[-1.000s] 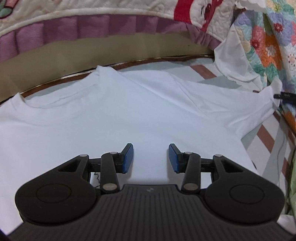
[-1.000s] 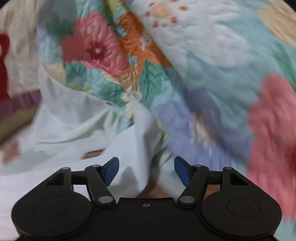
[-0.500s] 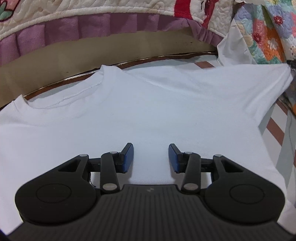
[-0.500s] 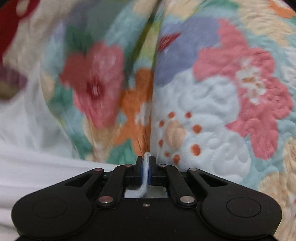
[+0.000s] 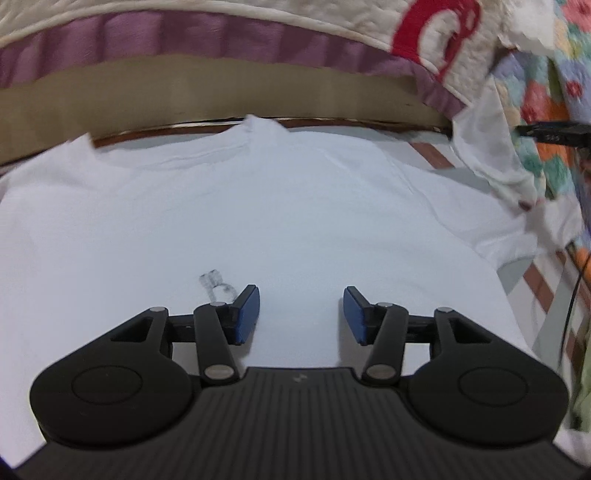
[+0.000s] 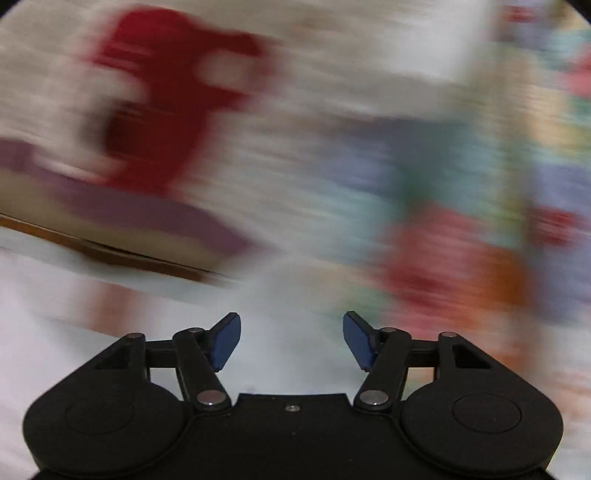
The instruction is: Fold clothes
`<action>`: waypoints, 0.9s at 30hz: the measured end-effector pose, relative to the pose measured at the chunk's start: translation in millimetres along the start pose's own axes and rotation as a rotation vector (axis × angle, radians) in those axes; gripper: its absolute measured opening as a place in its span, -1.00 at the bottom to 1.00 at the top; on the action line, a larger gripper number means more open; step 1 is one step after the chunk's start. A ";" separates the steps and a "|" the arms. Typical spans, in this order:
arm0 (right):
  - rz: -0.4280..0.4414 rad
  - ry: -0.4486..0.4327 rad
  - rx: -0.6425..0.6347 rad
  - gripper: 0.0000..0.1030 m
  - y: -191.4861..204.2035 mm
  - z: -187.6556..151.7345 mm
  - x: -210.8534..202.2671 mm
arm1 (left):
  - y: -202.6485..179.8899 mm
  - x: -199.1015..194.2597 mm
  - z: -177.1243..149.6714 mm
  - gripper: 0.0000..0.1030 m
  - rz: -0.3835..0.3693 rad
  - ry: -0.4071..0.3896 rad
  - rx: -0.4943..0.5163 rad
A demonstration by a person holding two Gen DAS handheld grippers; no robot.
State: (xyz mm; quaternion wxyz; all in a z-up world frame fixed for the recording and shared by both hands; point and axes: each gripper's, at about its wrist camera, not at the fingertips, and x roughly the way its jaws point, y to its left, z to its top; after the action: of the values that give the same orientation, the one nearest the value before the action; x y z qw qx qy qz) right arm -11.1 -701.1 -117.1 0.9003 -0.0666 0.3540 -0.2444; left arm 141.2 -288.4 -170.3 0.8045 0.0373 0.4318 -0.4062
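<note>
A white T-shirt (image 5: 258, 206) lies spread flat, its collar (image 5: 255, 127) at the far edge and its right sleeve (image 5: 506, 236) reaching toward the quilts. A faint grey mark (image 5: 216, 284) shows on the cloth. My left gripper (image 5: 301, 314) hovers open over the shirt's middle, nothing between its blue pads. The right gripper (image 6: 291, 338) is open and empty in the right wrist view, which is smeared by motion; white cloth (image 6: 55, 332) lies below it. A dark tip of the right gripper (image 5: 554, 134) shows at the left wrist view's right edge.
A cream quilt with a red figure and purple trim (image 5: 424, 33) hangs along the far side above a tan ledge (image 5: 184, 99). A floral quilt (image 5: 546, 110) and white fabric (image 5: 491, 155) pile at the right. Striped bedding (image 5: 535, 280) shows beside the shirt.
My right gripper, shut on the sleeve edge half a second ago, has opened, let go and is swinging left. The sleeve has dropped flat. The left gripper stays open and has shifted slightly.
</note>
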 end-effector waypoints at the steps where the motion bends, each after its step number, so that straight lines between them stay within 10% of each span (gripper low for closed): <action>1: 0.105 0.001 0.031 -0.02 19.2 6.0 4.6 | 3.4 -2.6 -0.9 -0.04 -0.004 -0.002 -0.020; 3: 0.302 0.019 0.089 -0.84 58.3 18.2 16.0 | 8.6 -7.7 -1.2 -0.04 -0.010 -0.004 -0.046; 5: 0.419 0.047 0.121 -0.80 96.1 25.8 25.9 | 11.2 -13.9 -2.3 -0.04 0.017 -0.003 -0.042; 7: 0.470 0.085 0.079 -0.63 138.8 24.7 26.8 | 14.5 -23.6 -4.6 -0.04 0.052 -0.003 -0.018; 9: 0.425 0.098 0.018 0.42 170.0 28.5 36.8 | 23.0 -36.1 -8.2 -0.03 0.082 -0.002 -0.005; 13: 0.400 0.158 0.023 0.46 195.2 28.0 72.4 | 44.6 -55.6 -17.1 -0.03 0.115 0.010 -0.040; 15: 0.426 0.190 0.050 0.14 195.7 25.6 82.4 | 54.4 -64.4 -22.7 -0.03 0.124 0.009 -0.057; 17: 0.393 0.165 0.043 -0.76 194.5 26.1 77.4 | 64.1 -73.1 -28.4 -0.03 0.132 0.008 -0.074; 27: 0.234 0.149 -0.059 -0.83 207.7 28.7 76.0 | 98.1 -111.0 -55.8 -0.03 0.230 0.009 -0.122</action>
State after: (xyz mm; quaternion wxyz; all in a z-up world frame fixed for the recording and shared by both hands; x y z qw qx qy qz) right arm 137.6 -558.7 -202.7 0.8914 -0.0331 0.4324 -0.1316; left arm 138.4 -131.1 -153.2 0.8446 0.0394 0.4520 -0.2842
